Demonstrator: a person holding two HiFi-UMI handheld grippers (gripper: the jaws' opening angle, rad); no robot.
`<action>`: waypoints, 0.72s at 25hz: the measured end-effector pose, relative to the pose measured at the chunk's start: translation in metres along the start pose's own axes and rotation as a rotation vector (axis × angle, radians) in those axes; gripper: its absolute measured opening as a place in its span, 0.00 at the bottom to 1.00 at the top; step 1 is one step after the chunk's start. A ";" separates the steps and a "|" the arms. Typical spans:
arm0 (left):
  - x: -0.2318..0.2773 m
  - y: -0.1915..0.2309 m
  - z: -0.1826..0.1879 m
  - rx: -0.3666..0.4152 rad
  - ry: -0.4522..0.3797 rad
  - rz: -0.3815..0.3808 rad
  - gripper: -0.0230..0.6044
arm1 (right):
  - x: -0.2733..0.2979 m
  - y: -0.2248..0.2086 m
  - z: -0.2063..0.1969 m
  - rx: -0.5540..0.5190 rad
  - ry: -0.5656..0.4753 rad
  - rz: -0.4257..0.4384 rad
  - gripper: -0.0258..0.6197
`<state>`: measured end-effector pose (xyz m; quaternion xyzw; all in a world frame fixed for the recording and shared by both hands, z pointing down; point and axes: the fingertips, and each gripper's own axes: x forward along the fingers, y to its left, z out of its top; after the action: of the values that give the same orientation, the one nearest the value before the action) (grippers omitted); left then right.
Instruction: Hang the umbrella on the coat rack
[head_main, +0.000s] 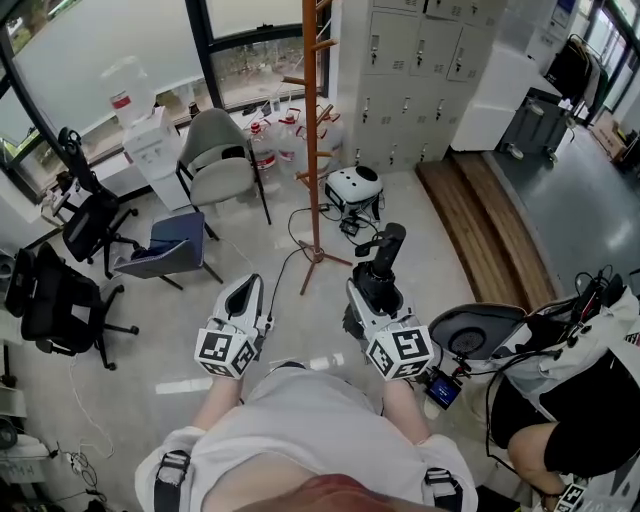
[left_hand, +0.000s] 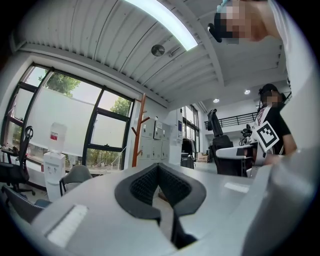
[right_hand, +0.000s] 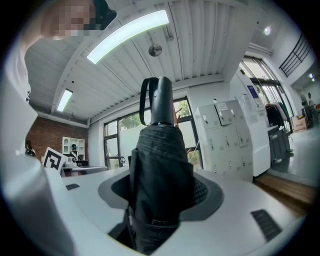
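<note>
Office floor (head_main: 190, 335), coat rack (head_main: 313, 150) beyond umbrella (head_main: 388, 245) in right hand-held gripper (head_main: 376, 298)

Colour reference:

- Umbrella (right_hand: 161, 170): black fabric, black handle, black strap.
- Coat rack (head_main: 313, 130): reddish-brown wood.
- Left gripper (head_main: 246, 288), right gripper (head_main: 376, 290): white shells.
- Pads (left_hand: 142, 185): black, finely ribbed texture.
- Marker cubes (head_main: 226, 352): black square patterns on white faces.
- Floor (head_main: 180, 330): pale grey, glossy.
- Step (head_main: 490, 220): brown wood grain.
- Lockers (head_main: 420, 70): light grey.
- Dispenser (head_main: 150, 145): white; its bottle carries a red label.
- Chairs: one grey (head_main: 222, 165), one with a blue seat (head_main: 172, 245), two black (head_main: 88, 222).
- Window frames (head_main: 205, 50): black.
- Ceiling (right_hand: 130, 75): white ribbed panels.
- Far wall (right_hand: 47, 137): red brick.
</note>
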<state>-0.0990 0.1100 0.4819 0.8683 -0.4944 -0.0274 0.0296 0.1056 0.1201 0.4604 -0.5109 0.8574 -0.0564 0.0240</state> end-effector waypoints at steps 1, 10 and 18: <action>0.000 -0.002 -0.001 0.000 0.003 0.004 0.05 | 0.000 -0.003 -0.002 0.009 0.004 0.000 0.42; 0.024 -0.002 -0.008 -0.019 0.007 0.023 0.05 | 0.010 -0.031 -0.002 0.028 0.006 0.006 0.42; 0.074 0.030 -0.011 -0.061 -0.017 -0.005 0.05 | 0.057 -0.053 -0.003 0.015 0.012 -0.004 0.42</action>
<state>-0.0857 0.0313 0.4940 0.8679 -0.4914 -0.0498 0.0521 0.1246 0.0457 0.4708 -0.5121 0.8561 -0.0658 0.0223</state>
